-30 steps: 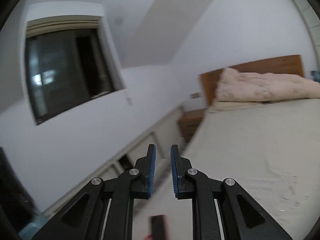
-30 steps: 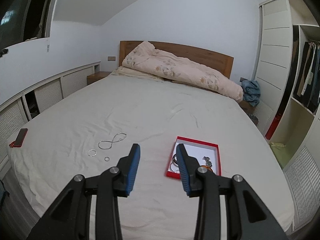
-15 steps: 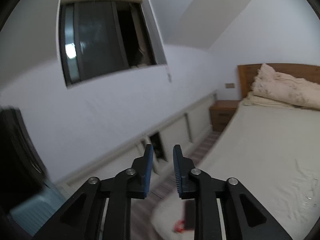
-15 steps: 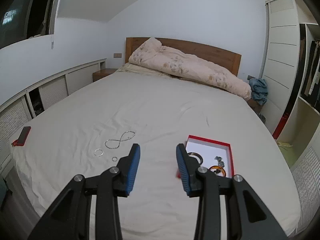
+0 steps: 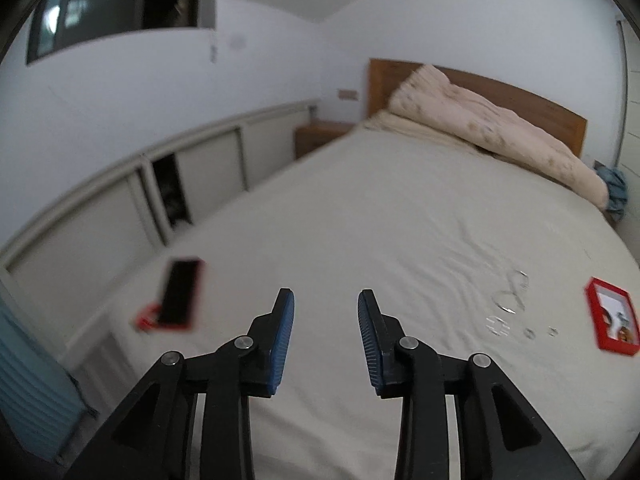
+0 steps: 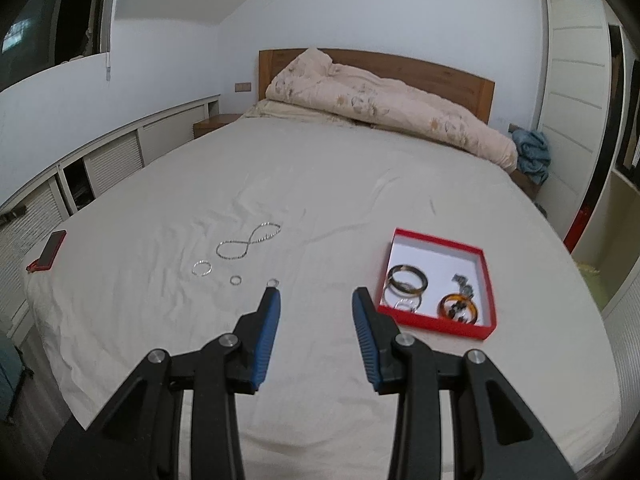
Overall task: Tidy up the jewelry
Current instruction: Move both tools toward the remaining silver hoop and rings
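Observation:
On the cream bed sheet (image 6: 320,184) lies a silver chain necklace (image 6: 248,241) in a figure-eight, with a silver bracelet (image 6: 202,268) and two small rings (image 6: 236,279) (image 6: 272,282) near it. A red-rimmed box (image 6: 440,240) to the right holds bangles and other pieces. My right gripper (image 6: 316,294) hangs open above the sheet between the rings and the box, nothing between its fingers. My left gripper (image 5: 326,298) hovers over the bed's left part, its jaws opening and empty. In the blurred left wrist view the necklace (image 5: 514,290) and box (image 5: 610,318) sit far right.
A dark phone in a red case (image 6: 50,254) (image 5: 178,292) lies near the bed's left edge. A rolled floral duvet (image 6: 384,112) rests against the wooden headboard. Low louvred cabinets (image 6: 100,160) line the left wall; wardrobe shelves (image 6: 576,100) stand on the right.
The left wrist view swung from the wall and window down onto the bed, and its jaws widened. The right gripper dropped closer to the sheet, jaws unchanged.

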